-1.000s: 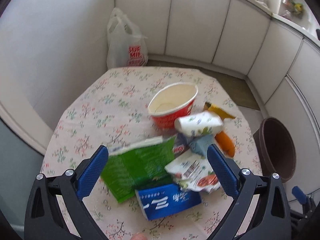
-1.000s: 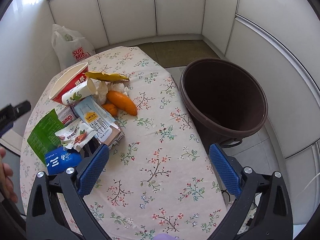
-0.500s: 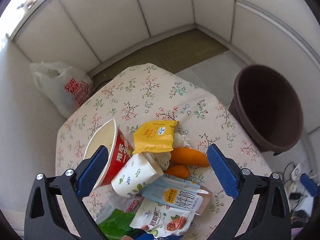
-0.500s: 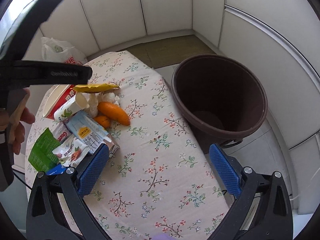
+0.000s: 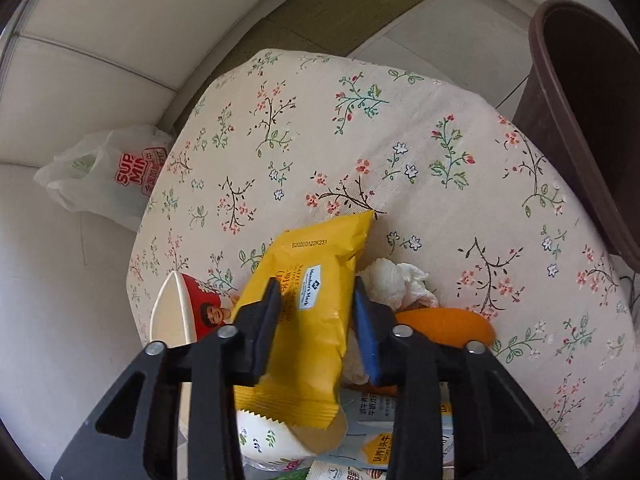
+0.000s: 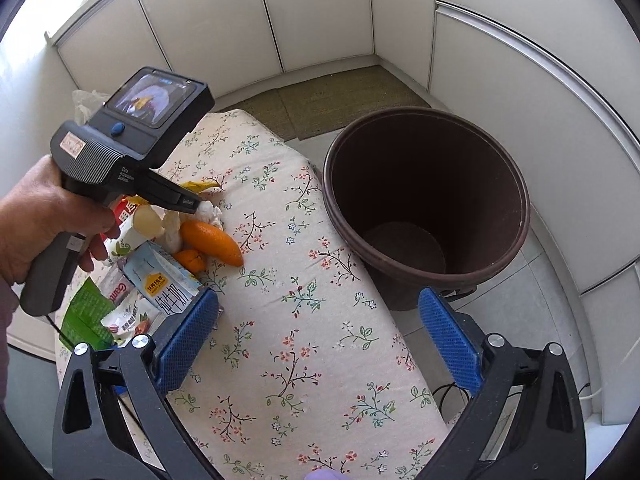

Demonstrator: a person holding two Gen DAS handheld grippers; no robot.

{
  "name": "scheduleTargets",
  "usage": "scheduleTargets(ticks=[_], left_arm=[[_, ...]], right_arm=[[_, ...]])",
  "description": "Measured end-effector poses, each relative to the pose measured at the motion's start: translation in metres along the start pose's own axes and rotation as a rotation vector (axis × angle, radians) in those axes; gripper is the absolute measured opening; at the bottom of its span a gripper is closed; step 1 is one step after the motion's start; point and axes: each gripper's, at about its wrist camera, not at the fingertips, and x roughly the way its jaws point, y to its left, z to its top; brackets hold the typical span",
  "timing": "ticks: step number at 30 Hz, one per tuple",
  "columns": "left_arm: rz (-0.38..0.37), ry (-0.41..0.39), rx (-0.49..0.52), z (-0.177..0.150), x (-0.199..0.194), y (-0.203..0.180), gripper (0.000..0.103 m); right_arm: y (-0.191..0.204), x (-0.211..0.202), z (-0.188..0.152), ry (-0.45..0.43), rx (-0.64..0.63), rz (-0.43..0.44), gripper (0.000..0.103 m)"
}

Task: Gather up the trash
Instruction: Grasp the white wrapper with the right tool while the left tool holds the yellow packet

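Note:
My left gripper (image 5: 316,300) is shut on a yellow snack wrapper (image 5: 316,264) atop the trash pile on the flowered table (image 5: 400,128). Under it lie a red-and-white paper bowl (image 5: 184,312), a crumpled white tissue (image 5: 396,280), an orange peel (image 5: 444,324) and a milk carton (image 5: 380,440). In the right wrist view the left gripper's body (image 6: 132,148) is over the pile, with the orange peel (image 6: 212,240), the milk carton (image 6: 164,288) and a green packet (image 6: 84,316) showing. My right gripper (image 6: 320,340) is open and empty above the table's near edge.
A brown bin (image 6: 424,204) stands on the floor right of the table; its rim shows in the left wrist view (image 5: 580,112). A white plastic bag (image 5: 104,172) sits on the floor by the wall. White cabinet panels surround the corner.
My left gripper has dropped onto the pile and shut on the yellow wrapper. My right gripper has stayed open and shifted slightly.

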Motion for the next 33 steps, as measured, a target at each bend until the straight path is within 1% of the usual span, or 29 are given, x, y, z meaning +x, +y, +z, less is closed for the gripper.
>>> scheduleTargets(ticks=[2,4,6,8,10,12,14,16,18,19,20,22,23,24,25,26,27,29,31,32,33], left_arm=[[-0.023,-0.003,-0.020,-0.005,0.002,0.003,0.021],[-0.043,-0.017,-0.047,-0.014,-0.001,0.008,0.018],[-0.079,-0.055,-0.104,-0.026,-0.010,0.014,0.012],[-0.119,-0.094,-0.168,-0.037,-0.024,0.020,0.011],[-0.168,-0.146,-0.242,-0.058,-0.044,0.030,0.010],[-0.231,-0.208,-0.324,-0.088,-0.067,0.042,0.010],[-0.311,-0.281,-0.408,-0.124,-0.092,0.051,0.010],[-0.405,-0.356,-0.493,-0.164,-0.114,0.058,0.010],[-0.533,-0.428,-0.600,-0.209,-0.127,0.067,0.010],[-0.578,-0.462,-0.649,-0.232,-0.133,0.069,0.010],[-0.603,-0.497,-0.694,-0.257,-0.137,0.071,0.010],[-0.624,-0.552,-0.763,-0.296,-0.145,0.076,0.010],[-0.640,-0.576,-0.798,-0.313,-0.147,0.080,0.010],[-0.646,-0.595,-0.826,-0.326,-0.149,0.084,0.010],[-0.637,-0.615,-0.847,-0.335,-0.151,0.090,0.010],[-0.631,-0.640,-0.862,-0.341,-0.153,0.095,0.010],[-0.638,-0.666,-0.878,-0.347,-0.154,0.101,0.010],[-0.649,-0.709,-0.897,-0.351,-0.154,0.108,0.010],[-0.651,-0.717,-0.896,-0.354,-0.156,0.112,0.010],[-0.655,-0.730,-0.892,-0.355,-0.161,0.114,0.010],[-0.649,-0.761,-0.891,-0.358,-0.168,0.117,0.010]], right_arm=[[-0.001,0.000,-0.001,0.012,0.009,0.019,0.096],[-0.001,0.000,-0.002,0.024,0.014,0.034,0.096],[0.000,-0.003,-0.003,0.031,0.016,0.050,0.096],[0.002,-0.010,-0.004,0.031,0.017,0.074,0.096],[0.003,-0.020,-0.005,0.026,0.024,0.103,0.096],[0.005,-0.029,-0.006,0.020,0.030,0.128,0.096],[0.007,-0.037,-0.010,0.023,0.029,0.158,0.096],[0.010,-0.044,-0.018,0.034,0.016,0.204,0.096],[0.015,-0.048,-0.029,0.043,-0.024,0.226,0.096],[0.018,-0.049,-0.035,0.045,-0.048,0.226,0.096],[0.020,-0.050,-0.042,0.042,-0.073,0.232,0.096],[0.024,-0.053,-0.052,0.011,-0.116,0.241,0.096],[0.030,-0.053,-0.056,0.003,-0.155,0.215,0.096],[0.035,-0.054,-0.057,0.010,-0.182,0.216,0.096],[0.041,-0.058,-0.058,0.013,-0.213,0.240,0.095],[0.051,-0.066,-0.060,-0.008,-0.254,0.258,0.094],[0.057,-0.073,-0.062,-0.035,-0.288,0.253,0.094],[0.076,-0.082,-0.071,-0.103,-0.419,0.215,0.094],[0.094,-0.074,-0.078,-0.103,-0.539,0.175,0.091],[0.102,-0.066,-0.080,-0.086,-0.586,0.176,0.085],[0.110,-0.059,-0.081,-0.072,-0.620,0.176,0.079]])
